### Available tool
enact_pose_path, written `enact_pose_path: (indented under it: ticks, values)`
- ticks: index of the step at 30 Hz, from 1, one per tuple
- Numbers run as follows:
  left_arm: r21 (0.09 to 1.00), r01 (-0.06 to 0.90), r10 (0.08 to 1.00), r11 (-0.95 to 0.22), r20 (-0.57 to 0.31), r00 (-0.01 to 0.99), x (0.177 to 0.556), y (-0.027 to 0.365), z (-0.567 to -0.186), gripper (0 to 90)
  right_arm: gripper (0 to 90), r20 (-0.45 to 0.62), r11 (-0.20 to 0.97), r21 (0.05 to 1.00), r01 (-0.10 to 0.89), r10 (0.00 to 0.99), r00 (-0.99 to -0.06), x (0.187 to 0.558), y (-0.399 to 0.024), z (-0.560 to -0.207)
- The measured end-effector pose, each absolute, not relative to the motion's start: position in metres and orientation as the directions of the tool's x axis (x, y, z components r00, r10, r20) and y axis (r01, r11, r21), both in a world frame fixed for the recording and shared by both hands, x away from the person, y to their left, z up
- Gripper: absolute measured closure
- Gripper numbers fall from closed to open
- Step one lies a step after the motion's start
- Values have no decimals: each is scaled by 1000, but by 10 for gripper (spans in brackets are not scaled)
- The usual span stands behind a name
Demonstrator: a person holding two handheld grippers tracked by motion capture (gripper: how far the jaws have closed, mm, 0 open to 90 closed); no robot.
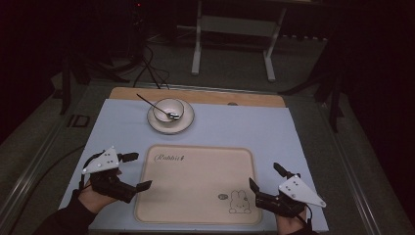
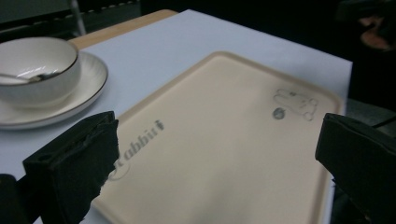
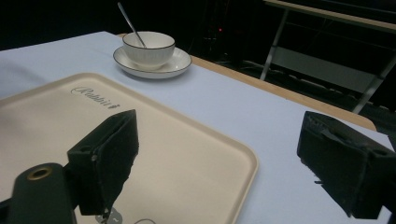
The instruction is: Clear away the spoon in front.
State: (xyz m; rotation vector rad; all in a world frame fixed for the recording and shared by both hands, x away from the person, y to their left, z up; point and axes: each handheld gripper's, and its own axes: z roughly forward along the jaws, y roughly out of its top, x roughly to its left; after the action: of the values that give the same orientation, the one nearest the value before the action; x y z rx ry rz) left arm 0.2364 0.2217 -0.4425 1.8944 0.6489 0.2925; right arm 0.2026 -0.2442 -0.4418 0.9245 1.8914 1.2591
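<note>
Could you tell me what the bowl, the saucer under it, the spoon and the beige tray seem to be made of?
Bowl and saucer: likely glazed ceramic, glossy white with a thin dark rim line. Spoon: probably polished metal, thin and reflective. Tray: seemingly matte plastic, uniform beige with rounded corners and a printed rabbit, though the look leaves it open.

beige tray (image 1: 195, 183), flat, between open grippers

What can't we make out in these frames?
- Bowl contents: too small in the high view; rim hides the inside in the right gripper view.
- Spoon head: hidden by the bowl wall in the right gripper view.
- Tray near corner: cut off by the bottom edge in the left gripper view.
- Room behind the table: too dark.
</note>
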Motion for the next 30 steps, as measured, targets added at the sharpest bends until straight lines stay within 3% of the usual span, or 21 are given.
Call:
enact_pose_path:
  ticks: [20, 30]
  values:
    - [908, 266, 564, -323, -42, 825, 267, 216, -412, 4, 126, -151, 287, 941, 178, 829, -538, 201, -241, -441]
    - [934, 280, 616, -221, -89, 783, 302, 225, -403, 12, 127, -150, 290, 940, 181, 826, -544, 201, -240, -442]
